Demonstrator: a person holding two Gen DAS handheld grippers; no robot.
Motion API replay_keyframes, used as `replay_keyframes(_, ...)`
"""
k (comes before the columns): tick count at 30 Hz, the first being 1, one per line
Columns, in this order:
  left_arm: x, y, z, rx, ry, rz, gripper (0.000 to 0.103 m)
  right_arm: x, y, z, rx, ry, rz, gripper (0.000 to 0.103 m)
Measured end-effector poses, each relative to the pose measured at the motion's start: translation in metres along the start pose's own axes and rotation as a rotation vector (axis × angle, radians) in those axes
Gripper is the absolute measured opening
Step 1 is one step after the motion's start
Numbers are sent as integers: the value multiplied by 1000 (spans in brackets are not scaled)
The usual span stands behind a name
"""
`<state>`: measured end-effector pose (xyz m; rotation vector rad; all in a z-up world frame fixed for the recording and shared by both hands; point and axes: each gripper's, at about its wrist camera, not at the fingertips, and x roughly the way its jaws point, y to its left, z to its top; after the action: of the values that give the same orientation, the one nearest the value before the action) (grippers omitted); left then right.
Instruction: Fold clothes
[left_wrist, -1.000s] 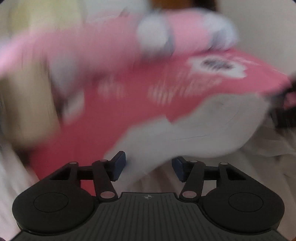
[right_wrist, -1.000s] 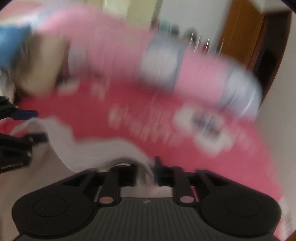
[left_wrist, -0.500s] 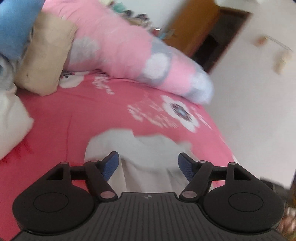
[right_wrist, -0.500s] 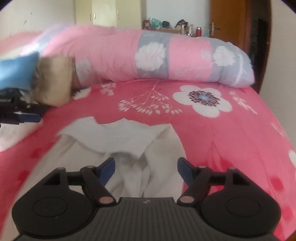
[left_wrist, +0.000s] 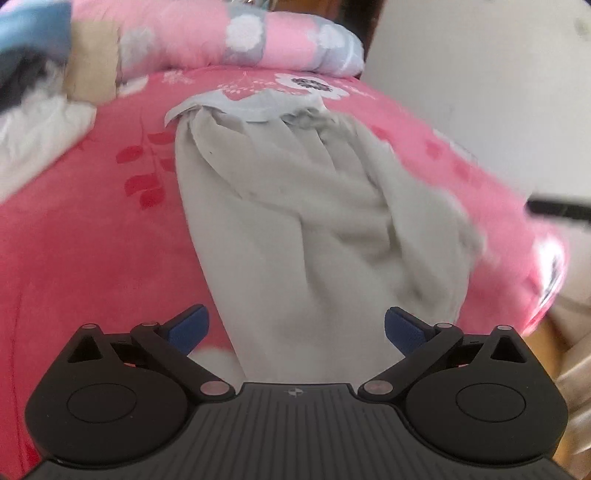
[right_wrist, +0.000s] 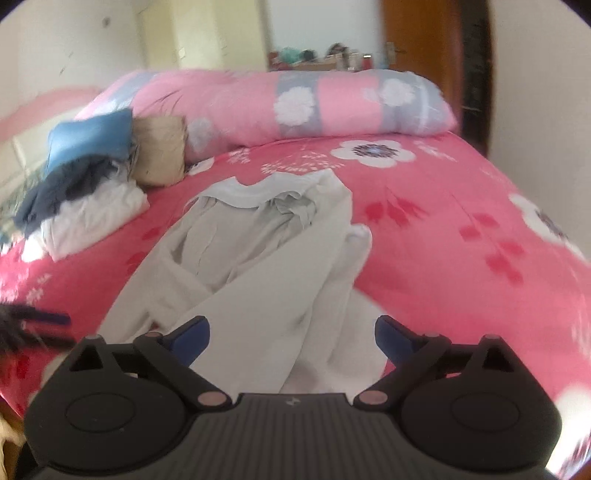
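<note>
A pale grey garment lies crumpled lengthwise on the pink flowered bedspread, its lighter collar end farthest from me. In the right wrist view the same garment runs from the collar down to the near edge of the bed. My left gripper hovers over the garment's near end, jaws opening wide, and its blue pads press on nothing. My right gripper is likewise opening over the cloth, with nothing gripped. The other gripper shows as a dark blur at the left edge.
A rolled pink and grey quilt lies across the far side of the bed. A pile of clothes, blue, dark and white, and a beige cushion sit at the far left. A wooden door and white walls stand beyond.
Both grippers have let go of the garment and opened wide. Both have drawn back toward the near end of the bed, so the garment now lies stretched out in front of them.
</note>
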<state>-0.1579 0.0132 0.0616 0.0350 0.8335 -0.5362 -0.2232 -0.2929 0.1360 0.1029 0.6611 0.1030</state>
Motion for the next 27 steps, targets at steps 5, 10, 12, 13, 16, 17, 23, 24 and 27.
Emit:
replay_keyframes(5, 13, -21, -26, 100, 31, 44, 60, -36, 28, -43, 13, -60, -91, 98)
replay_keyframes(10, -13, -9, -27, 110, -64, 76, 4, -60, 37, -61, 12, -78, -149, 98)
replay_keyframes(12, -36, 4, -22, 73, -147, 110, 0, -64, 39, -64, 13, -75, -172, 98)
replay_keyframes(13, -47, 14, -18, 53, -188, 129, 0, -65, 39, -63, 15, -77, -179, 98)
replay_keyframes(16, -76, 49, 2, -2, -292, 215, 0, -65, 40, -60, 36, -87, -185, 98)
replay_keyframes(17, -84, 62, 10, -14, -323, 261, 0, -64, 40, -59, 43, -90, -185, 98)
replay_keyframes(23, -100, 114, 35, -147, -319, 205, 3, -37, 47, -49, 80, -60, -115, 98)
replay_keyframes(24, -96, 114, 32, -170, -297, 147, 9, -28, 46, -47, 95, -51, -104, 98)
replay_keyframes(27, -77, 106, 19, -217, -214, -33, 78, 4, 42, -42, 158, -28, -68, 99)
